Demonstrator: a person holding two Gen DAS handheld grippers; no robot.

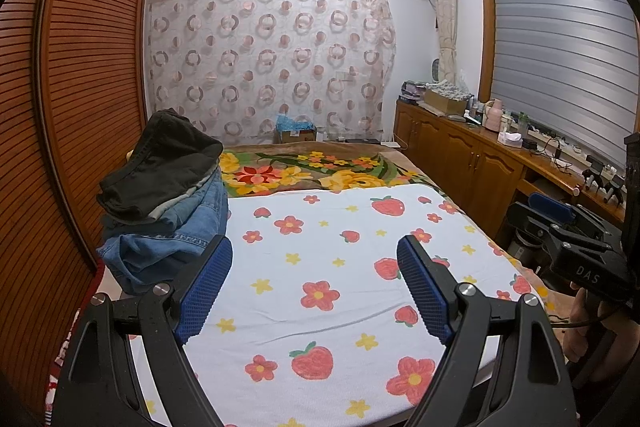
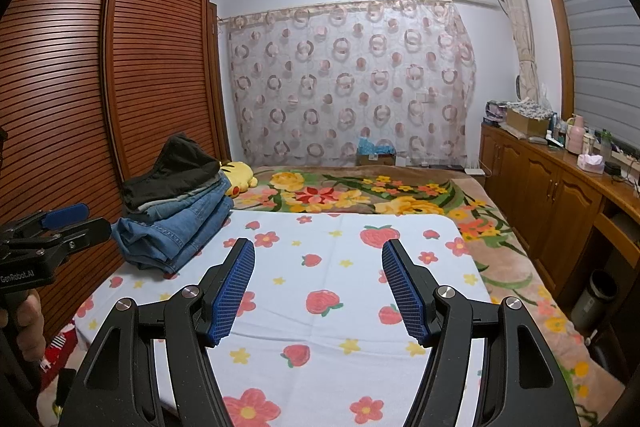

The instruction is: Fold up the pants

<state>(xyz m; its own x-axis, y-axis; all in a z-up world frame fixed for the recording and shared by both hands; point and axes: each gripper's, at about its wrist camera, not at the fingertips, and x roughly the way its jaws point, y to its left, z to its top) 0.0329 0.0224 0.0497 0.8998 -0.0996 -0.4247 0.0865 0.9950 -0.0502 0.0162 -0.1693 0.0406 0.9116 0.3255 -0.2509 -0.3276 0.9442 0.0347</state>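
Note:
A pile of pants [image 1: 168, 203] sits at the left edge of the bed, blue jeans below and a dark pair on top; it also shows in the right wrist view [image 2: 180, 211]. My left gripper [image 1: 316, 251] is open and empty above the white strawberry-print sheet [image 1: 340, 287], just right of the pile. My right gripper [image 2: 318, 255] is open and empty above the same sheet [image 2: 328, 291]. The right gripper also shows at the right edge of the left wrist view [image 1: 560, 223]. The left gripper shows at the left edge of the right wrist view [image 2: 60, 223].
A brown louvered wardrobe [image 1: 80, 107] runs along the left of the bed. A wooden cabinet [image 1: 480, 163] with clutter on top stands on the right. A floral blanket [image 1: 320, 171] covers the bed's far end. A yellow plush toy [image 2: 240, 179] lies behind the pile. A bin [image 2: 596, 303] stands right.

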